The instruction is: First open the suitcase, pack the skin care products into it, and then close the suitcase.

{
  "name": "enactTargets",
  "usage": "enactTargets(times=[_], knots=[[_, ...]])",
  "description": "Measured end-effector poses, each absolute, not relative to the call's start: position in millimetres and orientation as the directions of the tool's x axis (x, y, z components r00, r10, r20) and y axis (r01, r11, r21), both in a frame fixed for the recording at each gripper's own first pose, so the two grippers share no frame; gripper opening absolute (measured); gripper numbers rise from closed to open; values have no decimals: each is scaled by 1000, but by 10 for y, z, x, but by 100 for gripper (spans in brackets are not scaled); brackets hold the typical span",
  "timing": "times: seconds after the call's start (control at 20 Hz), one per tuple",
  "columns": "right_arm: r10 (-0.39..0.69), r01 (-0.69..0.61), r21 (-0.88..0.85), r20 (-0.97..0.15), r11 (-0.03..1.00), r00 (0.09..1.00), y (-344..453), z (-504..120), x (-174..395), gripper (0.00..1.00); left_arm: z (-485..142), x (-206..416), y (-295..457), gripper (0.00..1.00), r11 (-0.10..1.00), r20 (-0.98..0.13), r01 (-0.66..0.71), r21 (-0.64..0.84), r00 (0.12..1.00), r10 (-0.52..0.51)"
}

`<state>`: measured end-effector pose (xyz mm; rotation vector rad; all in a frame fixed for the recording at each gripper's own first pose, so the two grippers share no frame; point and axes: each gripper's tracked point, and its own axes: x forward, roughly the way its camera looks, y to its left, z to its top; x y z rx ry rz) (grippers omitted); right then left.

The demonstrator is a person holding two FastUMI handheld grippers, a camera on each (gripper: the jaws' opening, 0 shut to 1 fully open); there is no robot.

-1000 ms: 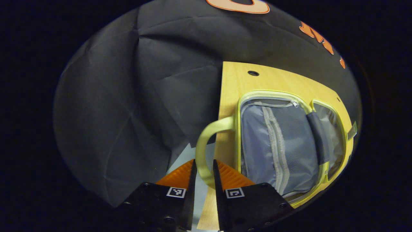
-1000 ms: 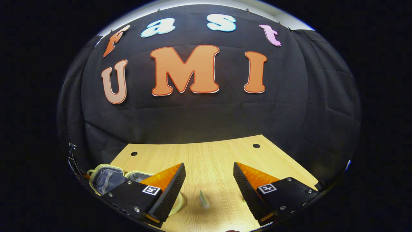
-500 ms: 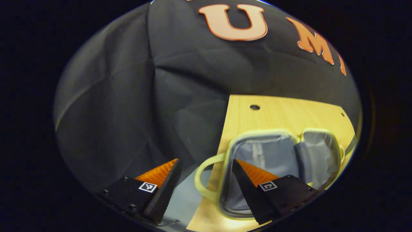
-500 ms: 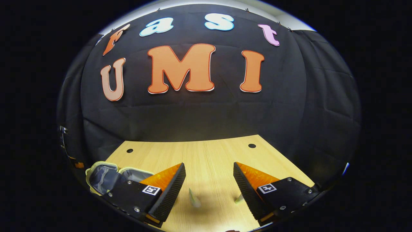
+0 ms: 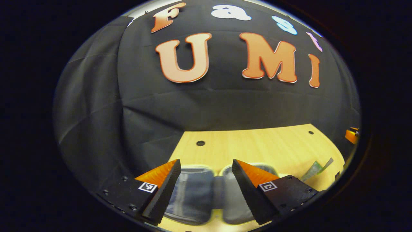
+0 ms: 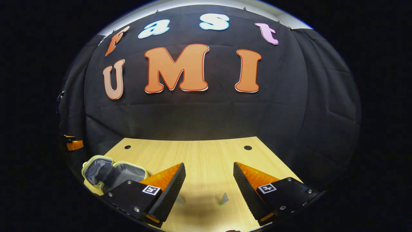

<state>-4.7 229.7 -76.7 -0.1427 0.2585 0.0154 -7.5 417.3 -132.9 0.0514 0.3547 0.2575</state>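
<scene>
The small suitcase (image 5: 193, 193) lies open on the wooden table (image 5: 257, 145), its two grey-lined halves edged in pale yellow-green. My left gripper (image 5: 206, 164) hangs open just above it, holding nothing. In the right gripper view the same suitcase (image 6: 106, 172) sits at the table's left front. My right gripper (image 6: 209, 166) is open and empty over the table's front middle. Below and between its fingers stands a small skin care tube (image 6: 222, 199), and another product (image 6: 180, 200) peeks out beside the left finger. A green tube (image 5: 313, 169) lies to the right of the case.
The black cloth wall closes the table's back and sides. Two round holes (image 6: 248, 147) mark the table's far corners. The right gripper's body (image 5: 351, 135) shows at the left gripper view's far right edge, and part of the left gripper (image 6: 72, 144) at the right gripper view's left edge.
My left gripper let go of the suitcase's handle, opened, and swung right and up to face the back wall above the open case. My right gripper stayed open and shifted only slightly.
</scene>
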Motion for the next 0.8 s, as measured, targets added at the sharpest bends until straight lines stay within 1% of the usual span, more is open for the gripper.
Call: enactTargets(times=[0.1, 0.2, 0.35, 0.45, 0.6, 0.8], knots=[[2, -40, -141, -259, 989, 966, 2052, -748, -23, 95, -1297, 47, 3642, 98, 977, -310, -202, 74, 926, 215], [8, -49, -148, -266, 988, 964, 1827, -746, -18, 94, -1327, 180, 3083, 100, 988, -287, -149, 48, 945, 156], [28, -71, -144, -285, 987, 958, 1523, -788, -17, 95, -1525, 324, 2251, 99, 997, -292, -52, 48, 954, 64], [43, -82, -119, -297, 989, 954, 1336, -823, -27, 95, -1675, 412, 1807, 99, 998, -305, -4, 58, 952, 22], [28, -70, -122, -313, 990, 949, 1020, -899, -46, 95, -2023, 544, 1305, 99, 997, -318, 42, 65, 948, -19], [-1, -48, -139, -334, 989, 943, 682, -1048, -94, 95, -2685, 722, 830, 99, 994, -394, 82, 71, 918, -48]])
